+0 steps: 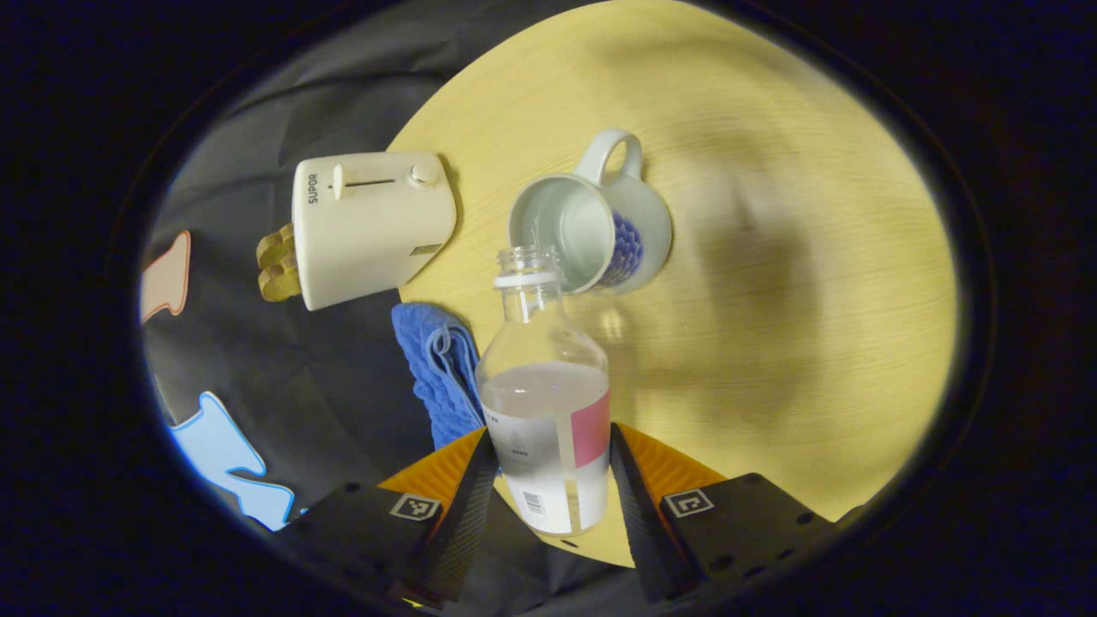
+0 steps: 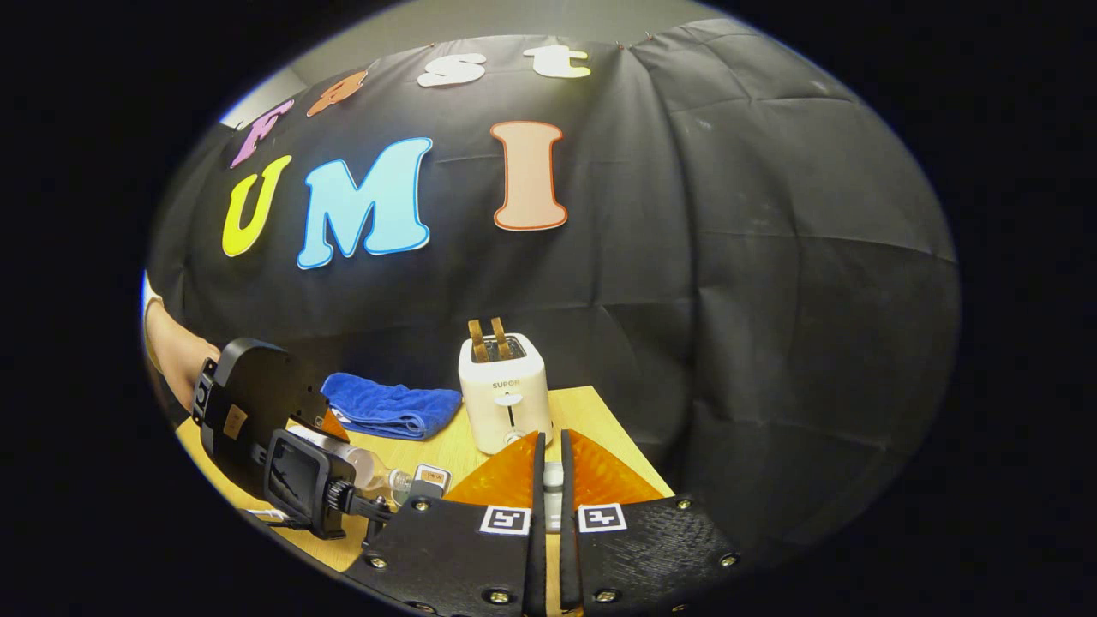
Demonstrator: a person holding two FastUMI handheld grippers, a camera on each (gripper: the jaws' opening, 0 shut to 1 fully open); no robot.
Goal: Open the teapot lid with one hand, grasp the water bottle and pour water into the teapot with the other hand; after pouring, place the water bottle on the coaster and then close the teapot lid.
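Left hand-held gripper (image 1: pixel 548 480) clamps water bottle (image 1: pixel 546 403) — mouth over open teapot (image 1: pixel 591 224).

Bare bench (image 1: pixel 771 343) lies open beside the teapot (image 1: pixel 591 227); the toaster (image 1: pixel 368 223) and blue towel (image 1: pixel 433 368) crowd its other side.

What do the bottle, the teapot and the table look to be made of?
Bottle: clear plastic by the look, glossy, with a white neck ring and a printed label; the water shows through it.
Teapot: likely glazed ceramic, pale and shiny with a blue pattern on its side.
Table: light wood or wood-look laminate, matte, with fine grain lines; which one I cannot tell.
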